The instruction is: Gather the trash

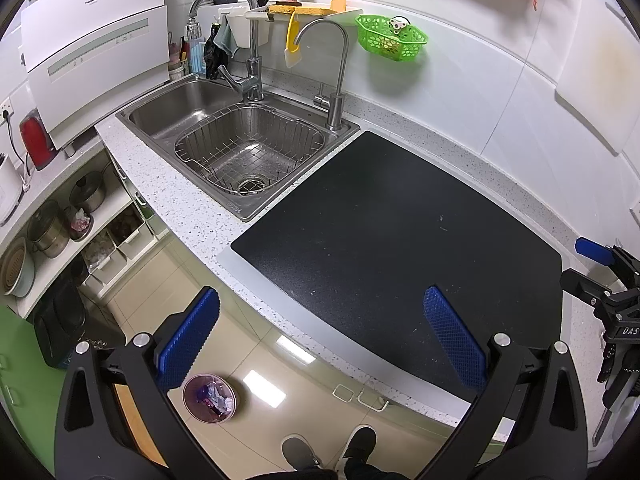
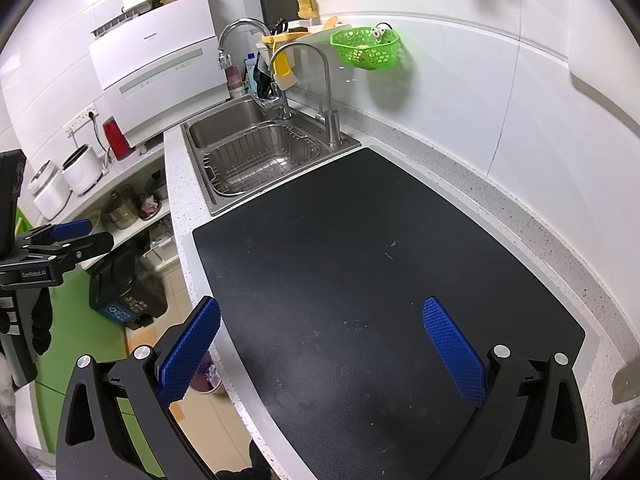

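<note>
Above the black mat [image 2: 360, 260] on the tabletop [image 1: 168, 184], both hand-held grippers, left [image 1: 320, 336] and right [image 2: 320, 348], spread wide and empty, trash seemingly already gathered in the small bin [image 1: 209, 398] on the floor below left, next a last check likely.

"Panasonic" on dishwasher [image 1: 96, 40], "GenRobot.AI" on left tool [image 2: 36, 274]

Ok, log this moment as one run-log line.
left gripper: open, empty | right gripper: open, empty | black mat: no trash on it | bin on floor: wrappers inside
</note>
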Available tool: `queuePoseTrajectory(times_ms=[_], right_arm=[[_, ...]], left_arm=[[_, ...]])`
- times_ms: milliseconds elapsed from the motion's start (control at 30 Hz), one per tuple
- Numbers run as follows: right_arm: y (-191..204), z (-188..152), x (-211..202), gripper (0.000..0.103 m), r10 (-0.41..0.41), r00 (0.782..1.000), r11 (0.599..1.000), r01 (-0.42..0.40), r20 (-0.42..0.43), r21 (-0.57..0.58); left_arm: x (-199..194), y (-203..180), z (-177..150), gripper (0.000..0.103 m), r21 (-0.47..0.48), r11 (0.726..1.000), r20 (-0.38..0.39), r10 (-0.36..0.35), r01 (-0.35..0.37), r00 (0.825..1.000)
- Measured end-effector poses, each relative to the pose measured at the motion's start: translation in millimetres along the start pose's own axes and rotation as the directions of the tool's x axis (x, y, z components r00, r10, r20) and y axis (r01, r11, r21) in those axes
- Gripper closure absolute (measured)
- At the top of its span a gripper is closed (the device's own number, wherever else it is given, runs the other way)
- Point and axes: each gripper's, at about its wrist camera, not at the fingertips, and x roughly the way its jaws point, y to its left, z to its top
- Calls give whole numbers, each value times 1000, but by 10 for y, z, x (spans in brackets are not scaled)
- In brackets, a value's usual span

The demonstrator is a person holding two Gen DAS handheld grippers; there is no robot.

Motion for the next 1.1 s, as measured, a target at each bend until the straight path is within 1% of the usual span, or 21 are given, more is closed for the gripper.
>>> queuePoseTrajectory(times_ms=[300,367,467,500,533,567,600,667,900,1100], right_arm=[[5,-3,0,6,0,1000,1000,0,-1,1],[4,-4,0,6,0,1000,1000,0,-1,1],[2,-6,2,6,-2,1000,1000,2,-1,0],[8,-9,6,6,-1,1000,1000,1,-2,1],[13,-11,12,6,-2,1000,1000,2,-3,1],[16,-13,14,6,-3,1000,1000,3,-4,0],[19,-14,14,6,-3,1000,1000,3,-4,1],[19,-14,16,6,-4,1000,1000,4,-5,1],[20,-16,22,6,-5,1000,1000,5,-5,0],[32,-23,21,6,-5,1000,1000,5,-5,0]], left_arm=[[0,5,-13,3,1,1000,-1,0,0,1000],[2,6,-17,3,-1,1000,2,15,-15,1000],[23,15,-48,3,12,1000,-18,10,-10,1000],[31,4,-57,3,28,999,-25,19,-19,999],[40,-10,-68,3,42,998,-28,50,-49,998],[40,-12,-78,3,45,997,-27,63,-61,998],[35,-5,-94,3,43,998,-27,49,-48,998],[19,6,-115,3,29,999,-15,35,-34,999],[-24,32,-116,3,2,999,19,33,-33,999],[-44,26,-91,3,16,999,36,38,-38,999]])
